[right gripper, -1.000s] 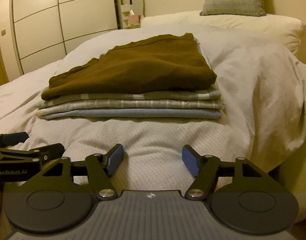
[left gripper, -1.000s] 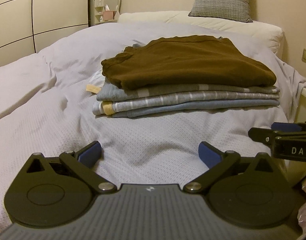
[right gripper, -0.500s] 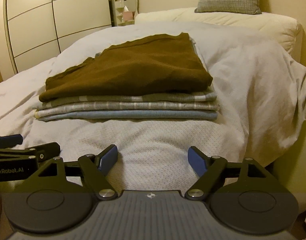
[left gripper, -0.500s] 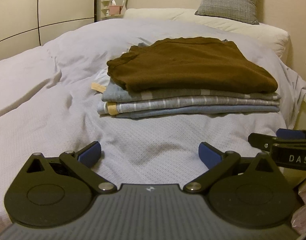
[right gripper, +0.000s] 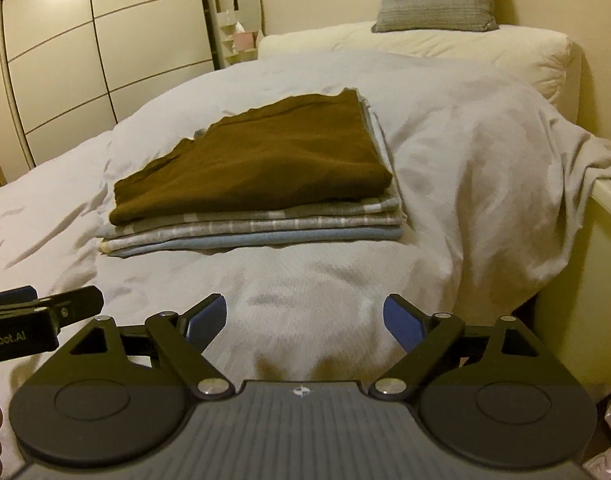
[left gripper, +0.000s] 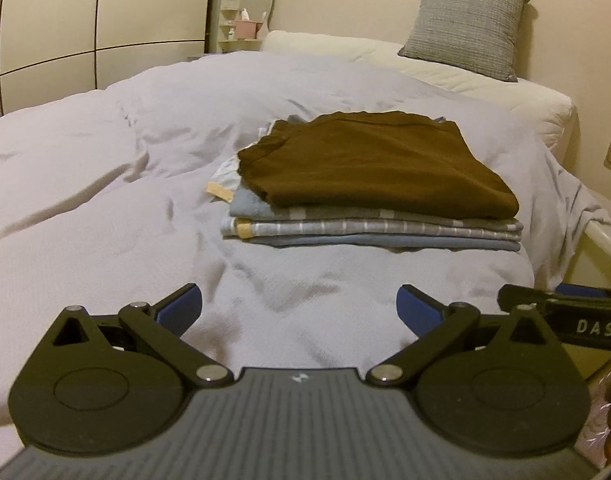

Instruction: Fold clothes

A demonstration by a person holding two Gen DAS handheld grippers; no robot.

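Left tool (left gripper: 298, 308): fingers spread wide, blue pads apart, nothing between them; held above the bedcover at the near edge of the bed.
Right tool (right gripper: 305, 314): fingers likewise spread, empty; above the near edge, just beside the left tool, nearer the bed's right side.
Stack of folded clothes (left gripper: 375, 200): flat on the bed (left gripper: 85, 184), toward its right edge, ahead of both tools and apart from them.
Top layer: brown garment (right gripper: 257, 168), folded, covering most of the stack.
Lower layers: grey striped pieces (right gripper: 265, 222), then a blue piece (right gripper: 273, 237) at the bottom; edges roughly aligned.
Head end of bed: cream pillow (left gripper: 485, 84) with a grey cushion (left gripper: 467, 28) propped on it against the wall.
Far left: wardrobe doors (right gripper: 97, 52); oval mirror (right gripper: 248, 6) on a small shelf.
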